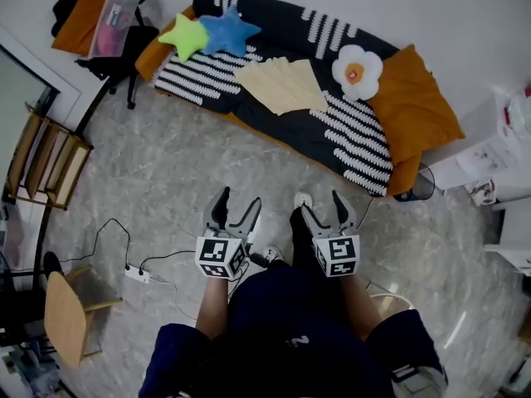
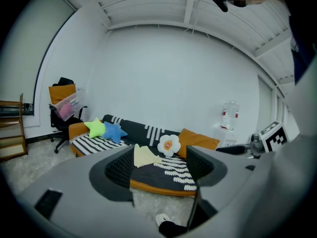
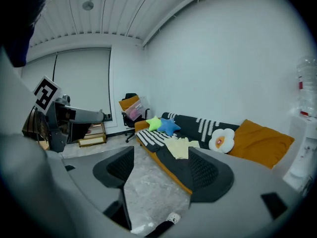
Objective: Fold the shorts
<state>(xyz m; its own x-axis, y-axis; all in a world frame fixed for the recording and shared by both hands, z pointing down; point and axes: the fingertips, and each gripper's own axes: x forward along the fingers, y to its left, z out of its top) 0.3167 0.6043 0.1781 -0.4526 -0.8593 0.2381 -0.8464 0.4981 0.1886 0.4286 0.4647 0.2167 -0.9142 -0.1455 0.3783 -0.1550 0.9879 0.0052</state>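
Head view: left gripper (image 1: 236, 199), right gripper (image 1: 322, 207) side by side, jaws spread empty, facing shorts (image 1: 282, 85).

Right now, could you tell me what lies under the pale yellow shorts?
The shorts lie spread on the sofa's black-and-white cover. The patch beneath them is hidden, so anything tucked there cannot be seen.

Pale yellow shorts (image 1: 282, 85), unfolded, spread flat and fanned out, with soft lengthwise creases. Lying on the seat of the black-and-white striped sofa (image 1: 309, 133), near its middle, between the blue star cushion (image 1: 228, 30) and the white flower cushion (image 1: 358, 71).
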